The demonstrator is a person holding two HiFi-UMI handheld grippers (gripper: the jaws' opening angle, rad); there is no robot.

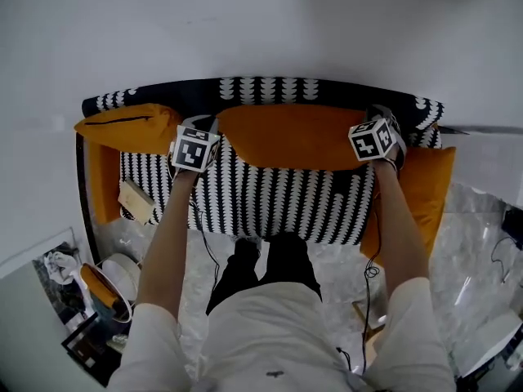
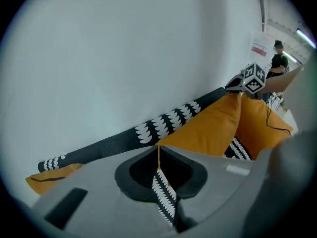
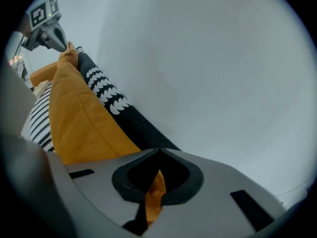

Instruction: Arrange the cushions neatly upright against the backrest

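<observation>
At the upper left of the head view, an orange cushion [image 1: 122,125] lies over the sofa's arm. Just right of it, the left gripper [image 1: 196,141] is clamped on the left corner of the middle cushion [image 1: 286,137], with orange seam and black-and-white fabric pinched between its jaws. That long orange cushion spans the upper centre, along the patterned backrest [image 1: 261,88]. The right gripper [image 1: 377,133] is clamped on its right corner, orange cloth in its jaws. At the right edge a third cushion [image 1: 425,186] leans on the other arm.
</observation>
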